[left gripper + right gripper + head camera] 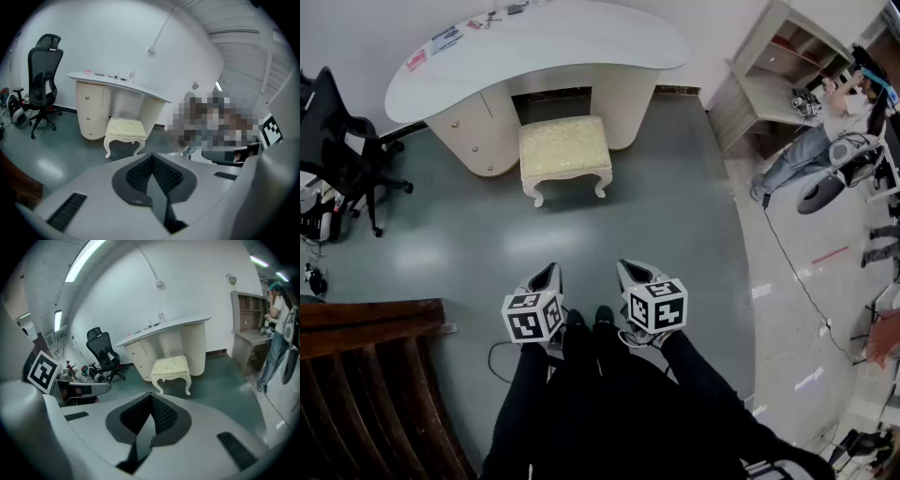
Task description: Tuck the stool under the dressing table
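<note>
Head view: the cream cushioned stool with curvy white legs sits just in front of the white curved-top dressing table, with the left gripper and right gripper well short of it. Left gripper view: jaws pressed together, empty. Right gripper view: same deal, stool straight ahead.

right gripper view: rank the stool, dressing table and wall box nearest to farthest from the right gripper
1. stool, straight ahead on the floor, standing out in front of the table.
2. dressing table, directly behind the stool, against the wall.
3. wall box, high on the wall above and behind the table.
</note>
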A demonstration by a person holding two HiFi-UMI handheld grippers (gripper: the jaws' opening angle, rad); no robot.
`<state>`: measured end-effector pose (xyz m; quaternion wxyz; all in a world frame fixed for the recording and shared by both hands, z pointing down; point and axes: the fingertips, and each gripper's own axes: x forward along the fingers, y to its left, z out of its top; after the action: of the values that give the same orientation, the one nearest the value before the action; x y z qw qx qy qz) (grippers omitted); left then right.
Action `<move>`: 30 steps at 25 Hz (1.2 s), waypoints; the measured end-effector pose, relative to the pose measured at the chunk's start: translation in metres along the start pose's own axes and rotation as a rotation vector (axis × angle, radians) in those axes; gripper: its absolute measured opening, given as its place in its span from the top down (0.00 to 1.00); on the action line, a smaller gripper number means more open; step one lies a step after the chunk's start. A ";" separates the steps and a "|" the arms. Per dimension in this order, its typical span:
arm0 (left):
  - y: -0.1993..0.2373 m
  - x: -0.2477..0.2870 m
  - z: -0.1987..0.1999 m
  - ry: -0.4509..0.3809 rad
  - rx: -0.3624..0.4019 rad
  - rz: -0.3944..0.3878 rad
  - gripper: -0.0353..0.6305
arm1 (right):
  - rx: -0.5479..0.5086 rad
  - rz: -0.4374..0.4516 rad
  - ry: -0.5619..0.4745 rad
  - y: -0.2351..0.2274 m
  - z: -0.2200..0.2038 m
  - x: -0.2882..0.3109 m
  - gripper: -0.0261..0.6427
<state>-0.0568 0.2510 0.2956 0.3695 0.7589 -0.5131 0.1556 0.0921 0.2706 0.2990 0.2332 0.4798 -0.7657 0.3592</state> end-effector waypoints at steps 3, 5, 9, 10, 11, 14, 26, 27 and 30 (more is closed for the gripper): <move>-0.003 0.002 0.003 -0.003 -0.002 0.004 0.94 | -0.004 0.002 -0.006 -0.003 0.003 -0.001 0.96; -0.003 0.003 0.003 -0.002 -0.004 0.006 0.94 | -0.005 0.002 -0.005 -0.005 0.003 -0.002 0.95; -0.004 0.005 0.004 -0.004 -0.009 0.011 0.94 | -0.013 0.002 0.003 -0.009 0.003 -0.002 0.96; -0.005 0.005 0.004 -0.005 -0.010 0.013 0.94 | -0.015 0.004 0.005 -0.010 0.003 -0.002 0.96; -0.005 0.006 0.003 -0.004 -0.012 0.016 0.94 | -0.017 0.006 0.007 -0.011 0.003 -0.002 0.96; -0.007 0.006 0.001 -0.001 -0.013 0.021 0.94 | -0.015 0.010 0.013 -0.014 0.001 -0.002 0.96; 0.006 0.012 0.014 -0.007 -0.021 0.083 0.94 | 0.042 -0.072 0.056 -0.053 0.000 -0.002 0.95; 0.006 0.013 0.017 -0.013 -0.020 0.090 0.94 | 0.049 -0.078 0.056 -0.057 0.003 -0.004 0.95; 0.008 0.014 0.024 -0.030 -0.031 0.108 0.94 | 0.055 -0.100 0.048 -0.066 0.011 -0.010 0.95</move>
<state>-0.0615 0.2232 0.2910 0.3647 0.7266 -0.5610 0.1558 0.1557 0.2491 0.3063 0.2560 0.5148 -0.7249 0.3795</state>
